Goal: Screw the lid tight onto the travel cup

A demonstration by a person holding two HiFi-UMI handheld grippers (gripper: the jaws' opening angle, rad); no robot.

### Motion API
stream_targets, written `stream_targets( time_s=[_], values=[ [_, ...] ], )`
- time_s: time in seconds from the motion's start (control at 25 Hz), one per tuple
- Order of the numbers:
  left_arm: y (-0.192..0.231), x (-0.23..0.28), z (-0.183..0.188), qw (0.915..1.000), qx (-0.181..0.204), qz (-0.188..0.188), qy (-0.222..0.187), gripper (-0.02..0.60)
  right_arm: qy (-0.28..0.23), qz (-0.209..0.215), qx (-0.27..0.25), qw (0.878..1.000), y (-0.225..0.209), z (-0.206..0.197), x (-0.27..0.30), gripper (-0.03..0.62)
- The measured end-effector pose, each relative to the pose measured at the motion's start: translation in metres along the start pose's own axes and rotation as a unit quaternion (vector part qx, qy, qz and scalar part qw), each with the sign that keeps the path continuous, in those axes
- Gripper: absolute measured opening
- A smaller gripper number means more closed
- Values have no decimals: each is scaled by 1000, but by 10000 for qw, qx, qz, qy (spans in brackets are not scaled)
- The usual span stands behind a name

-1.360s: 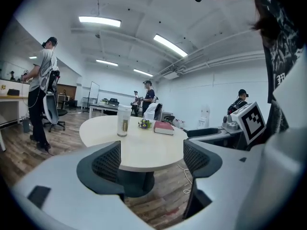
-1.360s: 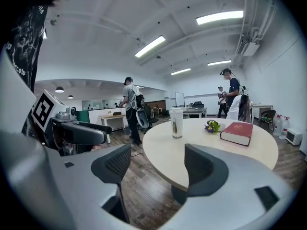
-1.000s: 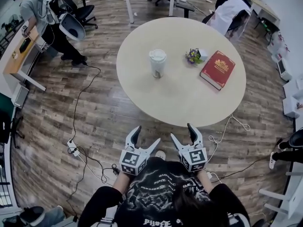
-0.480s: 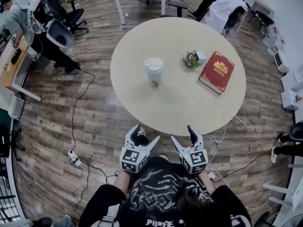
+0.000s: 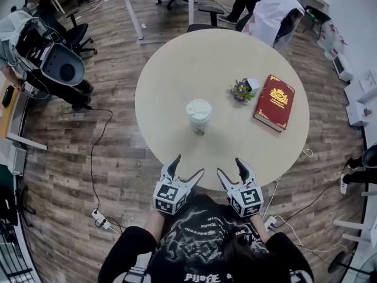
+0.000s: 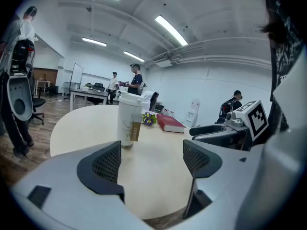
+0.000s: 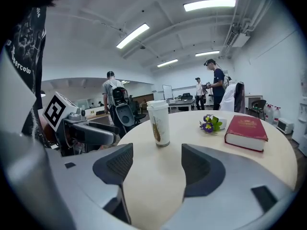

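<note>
A white travel cup point(image 5: 198, 115) with its lid on stands upright near the middle of the round beige table point(image 5: 171, 69). It shows ahead in the left gripper view point(image 6: 129, 121) and in the right gripper view point(image 7: 159, 123). Both grippers hover side by side at the table's near edge, well short of the cup. My left gripper point(image 5: 185, 167) is open and empty point(image 6: 151, 164). My right gripper point(image 5: 231, 167) is open too point(image 7: 156, 169); its jaws have just been closing a little, with nothing between them.
A red book point(image 5: 274, 102) and a small bunch of purple flowers point(image 5: 242, 89) lie right of the cup. Office chairs point(image 5: 59, 69), desks and standing people ring the table. Cables and a power strip point(image 5: 100, 220) lie on the wooden floor at left.
Both grippers have come forward from over the floor to the table's near edge. The cup and table now sit closer and lower in the head view.
</note>
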State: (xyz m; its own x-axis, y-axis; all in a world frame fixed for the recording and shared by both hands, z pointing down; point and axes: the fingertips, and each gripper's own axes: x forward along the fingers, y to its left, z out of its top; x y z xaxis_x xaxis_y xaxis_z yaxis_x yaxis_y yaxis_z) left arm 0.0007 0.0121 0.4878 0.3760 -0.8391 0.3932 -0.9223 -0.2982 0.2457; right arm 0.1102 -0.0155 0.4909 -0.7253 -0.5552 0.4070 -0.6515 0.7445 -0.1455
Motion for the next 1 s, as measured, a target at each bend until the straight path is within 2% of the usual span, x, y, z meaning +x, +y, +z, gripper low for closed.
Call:
stream_targets(
  time_s=[0.16, 0.36, 0.48, 0.8, 0.92, 1.0],
  values=[
    [34, 11, 18, 9997, 181, -180, 42, 407, -15, -165, 46, 9999, 5, 15, 32, 305],
    [85, 15, 33, 9997, 72, -212, 19, 407, -12, -233, 126, 9996, 16, 28, 69, 304],
    [106, 19, 38, 9994, 130, -318, 46, 407, -41, -422, 160, 9990, 16, 34, 84, 304],
    [128, 44, 49, 9967, 187, -780, 90, 405, 83, -771, 286, 9966, 5, 29, 92, 304],
    [137, 55, 54, 9965, 211, -794, 120, 405, 103, -885, 391, 9953, -5, 28, 89, 301],
    [140, 66, 54, 9958, 394, -802, 212, 405, 101, -955, 400, 9946, -14, 28, 87, 299]
  ],
)
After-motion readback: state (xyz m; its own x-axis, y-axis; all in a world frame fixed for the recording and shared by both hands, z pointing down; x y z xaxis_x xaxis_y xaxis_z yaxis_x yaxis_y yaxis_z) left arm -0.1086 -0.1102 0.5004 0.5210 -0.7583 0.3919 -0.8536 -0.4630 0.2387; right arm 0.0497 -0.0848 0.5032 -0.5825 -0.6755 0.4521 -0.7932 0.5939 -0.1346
